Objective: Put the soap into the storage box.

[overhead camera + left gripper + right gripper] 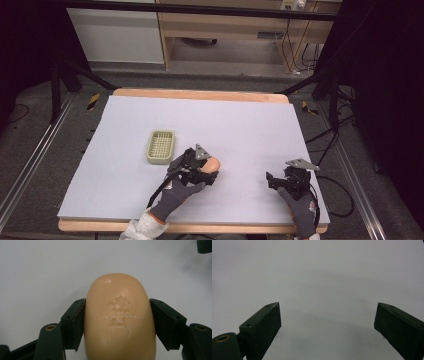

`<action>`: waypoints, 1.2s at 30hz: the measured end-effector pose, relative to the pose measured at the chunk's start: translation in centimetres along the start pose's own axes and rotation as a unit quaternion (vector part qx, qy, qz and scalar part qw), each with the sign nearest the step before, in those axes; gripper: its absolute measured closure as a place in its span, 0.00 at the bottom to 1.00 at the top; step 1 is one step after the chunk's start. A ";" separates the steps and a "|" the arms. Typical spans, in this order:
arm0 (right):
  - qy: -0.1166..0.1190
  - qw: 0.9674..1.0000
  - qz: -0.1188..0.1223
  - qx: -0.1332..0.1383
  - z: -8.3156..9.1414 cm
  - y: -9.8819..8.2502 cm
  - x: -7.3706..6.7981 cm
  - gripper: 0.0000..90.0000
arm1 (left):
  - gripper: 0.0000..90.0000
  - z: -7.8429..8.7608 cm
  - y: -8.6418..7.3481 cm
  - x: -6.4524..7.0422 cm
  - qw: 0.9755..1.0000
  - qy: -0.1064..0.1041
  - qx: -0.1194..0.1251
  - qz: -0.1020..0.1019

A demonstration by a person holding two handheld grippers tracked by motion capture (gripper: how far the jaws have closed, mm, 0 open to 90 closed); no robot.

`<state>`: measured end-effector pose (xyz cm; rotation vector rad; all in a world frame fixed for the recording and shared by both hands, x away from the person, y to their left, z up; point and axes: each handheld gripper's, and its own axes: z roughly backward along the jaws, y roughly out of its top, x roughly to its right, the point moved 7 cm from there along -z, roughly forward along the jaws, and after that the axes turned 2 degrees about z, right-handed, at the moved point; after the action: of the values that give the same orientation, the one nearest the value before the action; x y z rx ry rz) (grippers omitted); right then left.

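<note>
Soap bar [120, 320] with embossed, unreadable characters, clamped in left claw [117, 322]; right claw [327, 322] wide open, empty.

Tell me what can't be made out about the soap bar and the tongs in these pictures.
- Soap bar: its near end is cut off by the bottom edge of the left gripper view; in the high view the left tongs cover most of it.
- Stamped marks on the soap: too shallow and blurred to read.
- Whether the soap touches the table: hidden beneath the bar.
- Right tongs: fingertips cut off at the bottom edge.
</note>
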<state>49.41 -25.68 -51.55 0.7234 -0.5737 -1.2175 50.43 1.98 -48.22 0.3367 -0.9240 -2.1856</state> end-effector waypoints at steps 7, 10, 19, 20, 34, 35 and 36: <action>0.000 1.000 0.000 0.000 0.0 0.0 0.0 0.08 | 0.35 1.2 0.0 -0.8 1.000 0.005 0.008 0.005; 0.000 1.000 -0.002 -0.001 0.0 0.0 0.0 0.08 | 0.35 1.7 -0.1 -1.1 1.000 0.007 0.011 0.005; 0.000 1.000 -0.002 -0.002 0.0 -0.1 -0.1 0.08 | 0.35 2.9 -0.8 -2.1 1.000 0.013 0.018 0.011; 0.000 1.000 -0.003 -0.002 0.0 -0.1 0.0 0.08 | 0.35 3.2 -1.0 -2.5 1.000 0.014 0.019 0.013; 0.002 1.000 0.002 0.000 0.1 -0.1 -0.1 0.08 | 0.35 5.0 -0.8 -5.0 0.998 0.035 0.038 0.037; 0.002 1.000 0.003 0.000 0.0 -0.1 -0.1 0.08 | 0.35 5.1 -0.8 -5.1 0.998 0.035 0.041 0.040; 0.002 1.000 0.003 0.000 0.0 -0.1 -0.1 0.08 | 0.35 5.1 -0.8 -5.1 0.998 0.035 0.041 0.040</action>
<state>49.29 -25.59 -51.59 0.7248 -0.5719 -1.2105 51.12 8.63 -45.33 0.4068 -0.9725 -2.0540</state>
